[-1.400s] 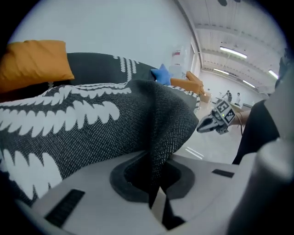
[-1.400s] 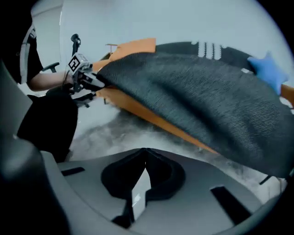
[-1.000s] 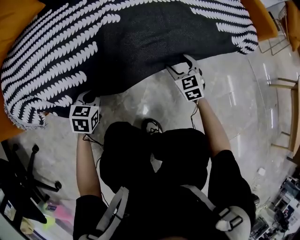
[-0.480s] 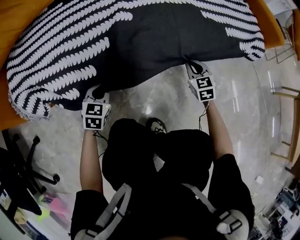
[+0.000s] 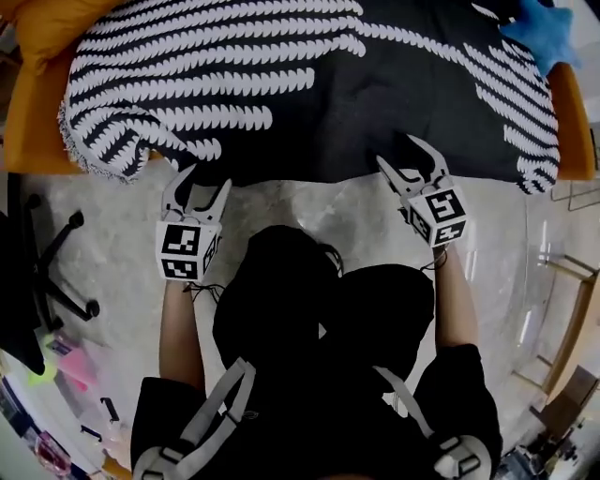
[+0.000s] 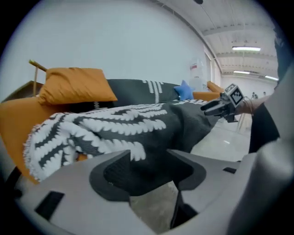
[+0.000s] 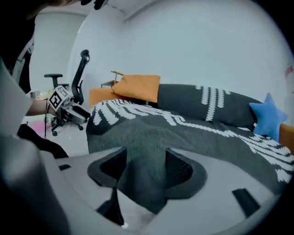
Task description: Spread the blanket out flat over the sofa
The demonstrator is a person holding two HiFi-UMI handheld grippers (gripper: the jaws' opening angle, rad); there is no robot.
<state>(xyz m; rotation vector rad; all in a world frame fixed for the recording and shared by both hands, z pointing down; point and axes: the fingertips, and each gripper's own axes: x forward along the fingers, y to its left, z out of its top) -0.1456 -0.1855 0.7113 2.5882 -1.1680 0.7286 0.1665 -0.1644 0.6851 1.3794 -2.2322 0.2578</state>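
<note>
The black blanket with white leaf stripes (image 5: 309, 103) lies spread over the orange sofa (image 5: 33, 131), its front hem hanging along the seat's front. My left gripper (image 5: 200, 183) sits at that hem; its jaws have just been opening and now stand apart, with the hem (image 6: 138, 124) at their tips and unpressed. My right gripper (image 5: 399, 152) has also just been opening. A loose fold of blanket (image 7: 183, 128) hangs between its spread jaws. Each gripper also shows in the other's view: the right gripper (image 6: 227, 103) and the left gripper (image 7: 59, 101).
An orange cushion (image 6: 76, 85) lies at the sofa's left end and a blue star cushion (image 5: 544, 28) at its right end. A black office chair (image 5: 47, 281) stands on the marble floor to the left. A wooden frame (image 5: 572, 300) is at the right.
Both grippers held the blanket's front hem shut and carried it toward the sofa; their jaws now stand apart. The blanket lies wider and flatter across the seat.
</note>
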